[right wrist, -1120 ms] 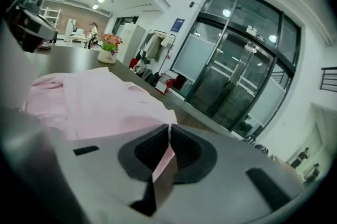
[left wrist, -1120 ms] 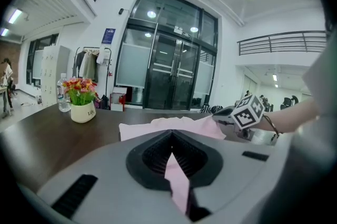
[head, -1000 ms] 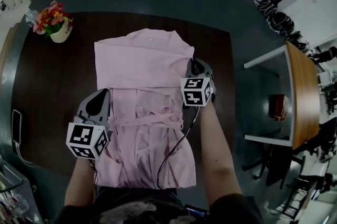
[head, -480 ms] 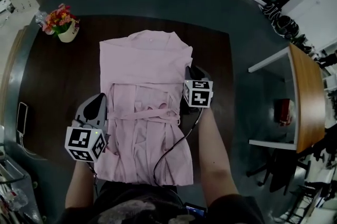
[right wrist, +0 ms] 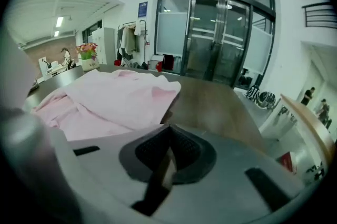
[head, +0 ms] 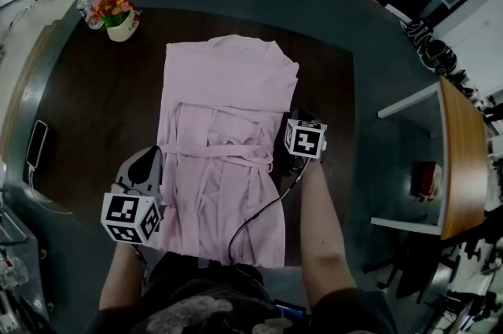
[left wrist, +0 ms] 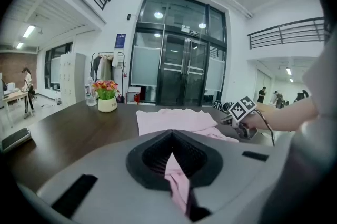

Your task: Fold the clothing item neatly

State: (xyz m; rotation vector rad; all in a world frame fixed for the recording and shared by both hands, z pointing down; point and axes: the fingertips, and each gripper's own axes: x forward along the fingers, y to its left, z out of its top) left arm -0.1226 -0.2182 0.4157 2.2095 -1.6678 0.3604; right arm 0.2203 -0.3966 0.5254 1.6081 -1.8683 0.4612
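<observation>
While the pink garment point(head: 224, 144) lies flat along the middle of the dark brown table point(head: 94, 112), its collar points away from the person and its hem reaches the near edge. It is a thin, soft cloth with many small creases. Its sides are turned inward, so the outline is a long rectangle, and a belt of the same cloth crosses the waist.

The left gripper point(head: 145, 159) rests at the left edge of the garment, below the belt. Its fingers are pressed together on a fold of the pink cloth, which shows as a narrow strip between the ribbed black pads. The right gripper point(head: 302, 116) rests at the right edge, near the end of the belt. Its fingers are closed too; a pale sliver shows in the gap, but I cannot tell if it is cloth. A black cable point(head: 259, 214) runs from this gripper over the lower right part of the garment, toward the person.

At the far left corner of the table stands a small white pot point(head: 123, 30), and in it are red, orange and pink flowers point(head: 114, 6). A clear bottle point(head: 82, 4) stands just beside the pot. A dark phone point(head: 37, 144) lies near the left edge, well apart from the garment. To the right of the table, on the grey floor, stands a white side table with a wooden top point(head: 460, 159).
</observation>
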